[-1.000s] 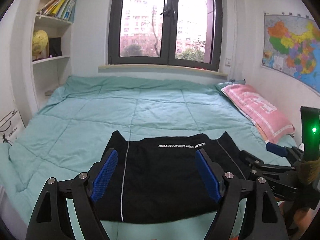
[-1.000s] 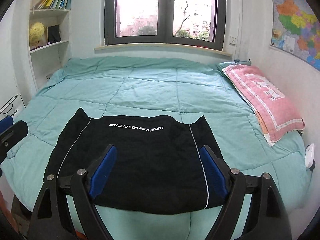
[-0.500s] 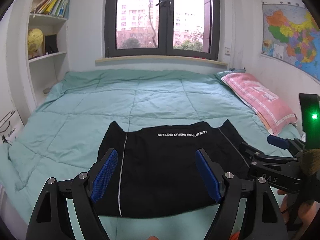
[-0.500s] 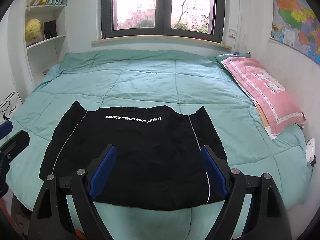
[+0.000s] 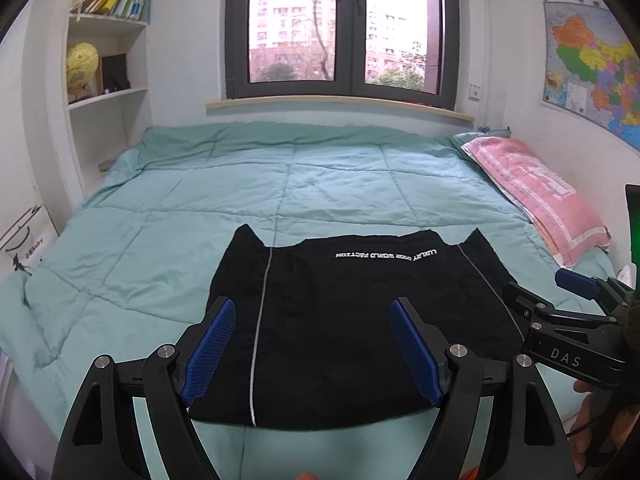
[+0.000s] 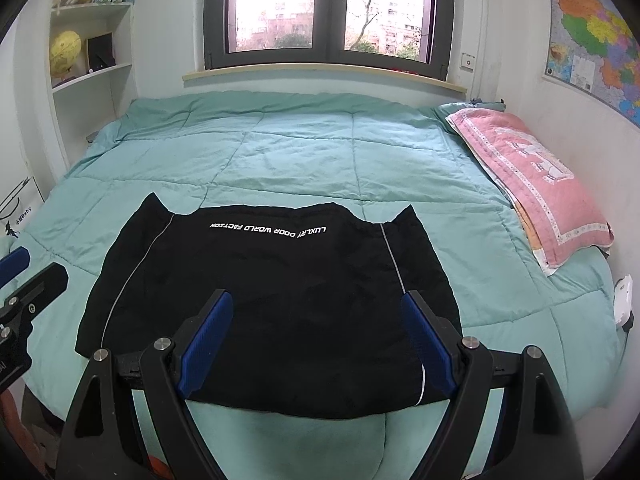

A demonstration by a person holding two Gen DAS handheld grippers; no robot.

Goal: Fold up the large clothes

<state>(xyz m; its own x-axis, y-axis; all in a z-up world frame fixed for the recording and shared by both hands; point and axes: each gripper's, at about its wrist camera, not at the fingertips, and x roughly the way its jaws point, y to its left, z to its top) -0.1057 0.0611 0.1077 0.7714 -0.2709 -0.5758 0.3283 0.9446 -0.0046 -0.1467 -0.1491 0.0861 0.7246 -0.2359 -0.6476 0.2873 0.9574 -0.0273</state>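
While both grippers hang above the near edge of the bed [image 5: 340, 184], the folded black garment [image 5: 352, 320] lies flat on the green quilt just ahead of them. The left gripper [image 5: 312, 354] has its blue pads wide apart and holds nothing; the garment's near hem shows between and below its fingers. The right gripper [image 6: 316, 346] is also spread wide and empty, with the garment straight in front of it. In the left wrist view the right gripper [image 5: 576, 292] stands just to the right of the garment. Farther on, to the right of both grippers, a pink pillow [image 6: 532, 176] lies by the wall, and the window [image 6: 328, 12] is beyond the bed. Compared with one second ago, both grippers have drawn back and up a little, so the garment looks smaller and farther; it has not moved on the quilt.
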